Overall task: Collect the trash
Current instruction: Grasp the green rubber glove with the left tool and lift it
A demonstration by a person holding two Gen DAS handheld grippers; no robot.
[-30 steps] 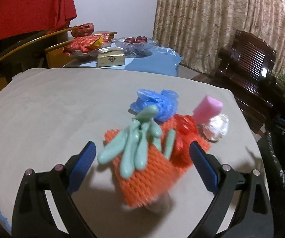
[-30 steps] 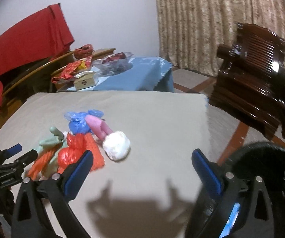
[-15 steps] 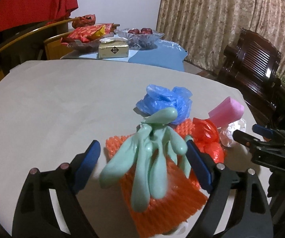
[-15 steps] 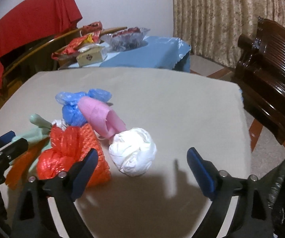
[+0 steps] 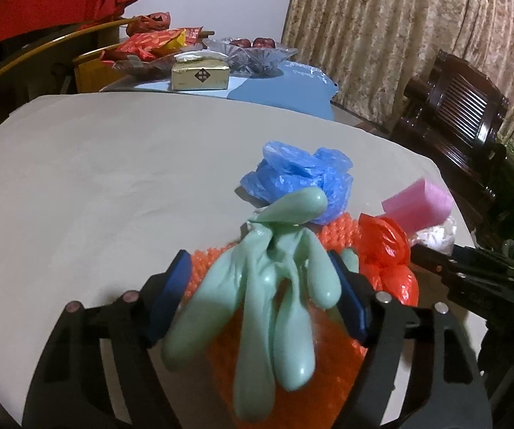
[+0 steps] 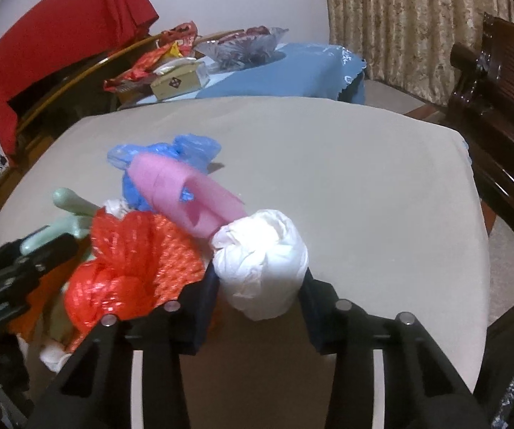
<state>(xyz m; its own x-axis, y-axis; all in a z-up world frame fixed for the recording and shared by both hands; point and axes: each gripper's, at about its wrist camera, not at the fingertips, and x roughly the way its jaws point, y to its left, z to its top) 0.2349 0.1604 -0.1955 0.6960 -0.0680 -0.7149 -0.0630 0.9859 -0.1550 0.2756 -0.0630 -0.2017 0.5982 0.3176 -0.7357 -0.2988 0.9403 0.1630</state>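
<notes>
My left gripper [image 5: 260,296] sits low in the left view, its blue pads either side of a limp pale green rubber glove [image 5: 274,286], smooth and glossy, which lies on a knobbly orange foam net sleeve [image 5: 292,361]. The jaws have just been closing; the right pad touches the glove fingers, but I cannot tell whether both pads press it.

My right gripper [image 6: 260,293] has also just been closing, and its dark pads now touch both sides of a crumpled white plastic ball [image 6: 262,266] at the bottom centre of the right view.

The trash heap lies on the beige cloth-covered table [image 6: 364,178]: a crinkled blue plastic bag [image 5: 299,178], a shiny knotted red plastic bag [image 6: 113,286] and a matt pink foam block [image 6: 181,193].

At upper left, a cream box [image 5: 199,77] bears a dark diamond label, its writing unreadable.
</notes>
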